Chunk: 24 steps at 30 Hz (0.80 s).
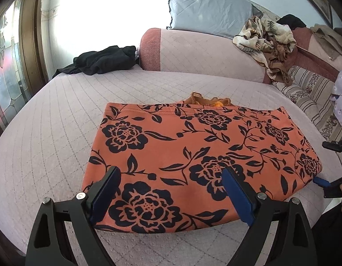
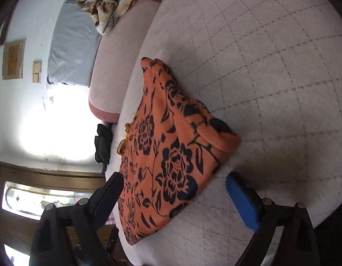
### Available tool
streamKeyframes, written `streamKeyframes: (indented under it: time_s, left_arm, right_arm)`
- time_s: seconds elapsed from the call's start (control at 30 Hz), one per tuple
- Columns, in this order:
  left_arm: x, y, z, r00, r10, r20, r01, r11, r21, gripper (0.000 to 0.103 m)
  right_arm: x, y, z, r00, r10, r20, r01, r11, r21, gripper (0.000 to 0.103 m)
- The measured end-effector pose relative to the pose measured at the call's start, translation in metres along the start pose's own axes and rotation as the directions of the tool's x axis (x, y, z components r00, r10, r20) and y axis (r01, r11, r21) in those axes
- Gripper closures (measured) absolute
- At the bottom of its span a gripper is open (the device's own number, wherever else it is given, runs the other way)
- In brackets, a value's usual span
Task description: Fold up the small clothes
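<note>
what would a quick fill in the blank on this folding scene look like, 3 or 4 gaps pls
1. The orange garment is printed with dark ____.
2. It lies on a quilted ____ bedcover.
3. The jaws of the left gripper stand ____ above the garment.
4. A crumpled ____ cloth lies at the bedcover's far left edge.

Missing words: flowers; pink; open; black
</note>
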<state>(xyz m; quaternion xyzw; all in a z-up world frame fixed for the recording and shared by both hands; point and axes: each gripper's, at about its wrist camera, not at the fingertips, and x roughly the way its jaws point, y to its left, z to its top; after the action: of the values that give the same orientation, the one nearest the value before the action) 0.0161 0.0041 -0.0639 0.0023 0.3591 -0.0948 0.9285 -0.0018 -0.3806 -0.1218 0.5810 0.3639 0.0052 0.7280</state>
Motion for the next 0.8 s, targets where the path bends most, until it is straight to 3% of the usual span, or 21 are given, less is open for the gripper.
streamKeyframes:
  time_s: [0.1,0.17,0.2,0.23,0.3,0.37,0.4,0.47,0.53,0.57,0.6,0.67,0.7,0.73,0.8]
  left_arm:
    - [-0.003,-0.005,0.001,1.000,-0.002,-0.008,0.002,1.000,-0.008,0.011]
    - [-0.004,-0.008,0.001,1.000,-0.006,-0.016,0.006,1.000,-0.011,0.011]
    - [-0.004,-0.010,0.002,1.000,-0.006,-0.016,0.006,1.000,-0.009,0.011]
    - [-0.004,-0.012,0.002,1.000,-0.006,-0.015,0.006,1.000,-0.004,0.011]
    - [-0.003,-0.018,0.007,1.000,-0.010,-0.014,0.010,1.000,0.014,0.011]
    - [-0.002,-0.022,0.013,1.000,-0.010,0.008,0.010,1.000,0.020,0.011]
    - [0.000,-0.025,0.017,1.000,-0.014,0.017,0.014,1.000,0.016,0.011]
    - [0.012,-0.031,0.022,0.999,-0.032,0.003,0.032,0.999,0.009,0.011]
    - [0.029,-0.040,0.024,0.998,-0.043,-0.036,0.043,0.999,0.023,0.011]
    - [0.035,-0.043,0.025,0.998,-0.046,-0.047,0.048,0.998,0.035,0.011]
    - [0.039,-0.046,0.025,0.998,-0.049,-0.047,0.051,0.998,0.042,0.011]
    - [0.044,-0.048,0.027,0.998,-0.060,-0.035,0.061,0.997,0.036,0.011]
    - [0.048,-0.049,0.027,0.997,-0.068,-0.036,0.069,0.997,0.029,0.011]
    - [0.054,-0.049,0.027,0.996,-0.073,-0.043,0.074,0.997,0.024,0.011]
    - [0.073,-0.051,0.021,0.993,-0.056,-0.099,0.059,0.998,0.024,0.011]
  right_arm:
    - [0.008,-0.003,0.014,0.999,0.039,0.018,-0.040,0.996,0.082,0.010]
    - [0.011,-0.003,0.019,0.999,0.029,0.033,-0.032,0.993,0.115,0.028]
    - [0.016,-0.002,0.022,0.999,0.034,0.018,-0.036,0.993,0.108,0.064]
    - [0.019,-0.001,0.022,1.000,0.003,-0.002,-0.003,0.995,0.096,0.088]
    - [0.018,0.011,0.019,0.999,-0.034,0.001,0.034,0.999,0.015,0.090]
    - [-0.001,0.040,0.011,0.994,-0.068,0.080,0.079,0.988,-0.134,0.092]
    - [-0.010,0.055,0.005,0.990,-0.083,0.117,0.107,0.971,-0.216,0.092]
    - [-0.004,0.063,0.002,0.983,-0.152,0.106,0.177,0.935,-0.308,0.092]
    - [0.017,0.036,0.006,0.957,-0.289,0.028,0.286,0.917,-0.279,0.085]
    - [0.017,0.020,0.008,0.969,-0.247,-0.016,0.238,0.946,-0.218,0.084]
    - [0.008,0.016,0.009,0.980,-0.201,-0.012,0.195,0.963,-0.188,0.078]
    - [-0.012,0.026,0.012,0.975,-0.221,0.036,0.223,0.951,-0.216,0.050]
    - [-0.023,0.034,0.014,0.974,-0.215,0.072,0.226,0.944,-0.241,0.023]
    - [-0.032,0.044,0.017,0.972,-0.204,0.114,0.228,0.934,-0.274,0.018]
    - [-0.038,0.064,0.032,0.970,-0.187,0.155,0.231,0.908,-0.351,0.018]
